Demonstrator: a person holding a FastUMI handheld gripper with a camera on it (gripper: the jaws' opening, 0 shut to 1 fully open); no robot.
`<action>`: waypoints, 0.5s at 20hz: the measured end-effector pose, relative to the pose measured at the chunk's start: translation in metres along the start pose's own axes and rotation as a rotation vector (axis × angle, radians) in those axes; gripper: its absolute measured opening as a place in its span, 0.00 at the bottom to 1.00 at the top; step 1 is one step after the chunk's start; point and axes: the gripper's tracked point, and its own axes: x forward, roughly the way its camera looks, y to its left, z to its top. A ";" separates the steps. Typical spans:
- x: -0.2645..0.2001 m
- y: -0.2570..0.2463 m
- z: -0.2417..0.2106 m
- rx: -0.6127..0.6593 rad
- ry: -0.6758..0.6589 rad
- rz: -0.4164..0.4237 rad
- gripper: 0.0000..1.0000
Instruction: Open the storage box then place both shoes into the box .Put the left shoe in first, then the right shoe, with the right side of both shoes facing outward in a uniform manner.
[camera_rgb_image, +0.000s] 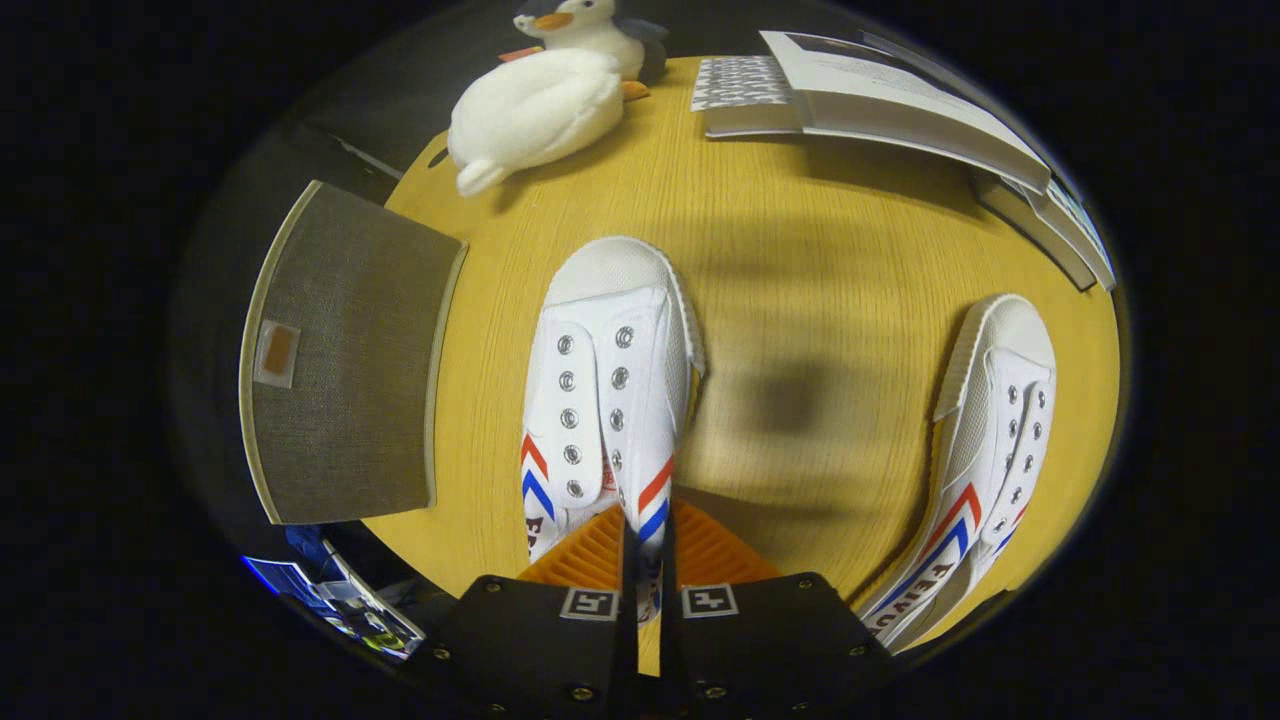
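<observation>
1. The claw is seen closed down to a narrow slit, and the side wall of a white shoe near its heel opening is pinched between the two fingers; the collar is judged the chosen hold because it is thin enough to fit the gap.
2. The gripped shoe is held toe pointing away from the claw, over the yellow wooden table; whether its sole is resting on the wood or raised just above it cannot be told.
3. A second white shoe is seen lying well apart on the table, off to the right of the fingers and tipped onto its side; it is judged to be left for the later turn, since the shoes are to go in one after the other.
4. The grey storage box is seen to the left of the gripped shoe, at the table's edge, its lid side up and apparently shut, so the opening step appears undone.
5. A plush duck and some stacked books are set at the far side, beyond both shoes and out of the working path.
</observation>
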 end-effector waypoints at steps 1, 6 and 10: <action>-0.004 0.001 0.000 -0.004 -0.001 0.003 0.09; -0.034 0.011 0.012 -0.036 -0.028 0.004 0.08; -0.059 0.031 0.020 -0.015 -0.044 0.070 0.08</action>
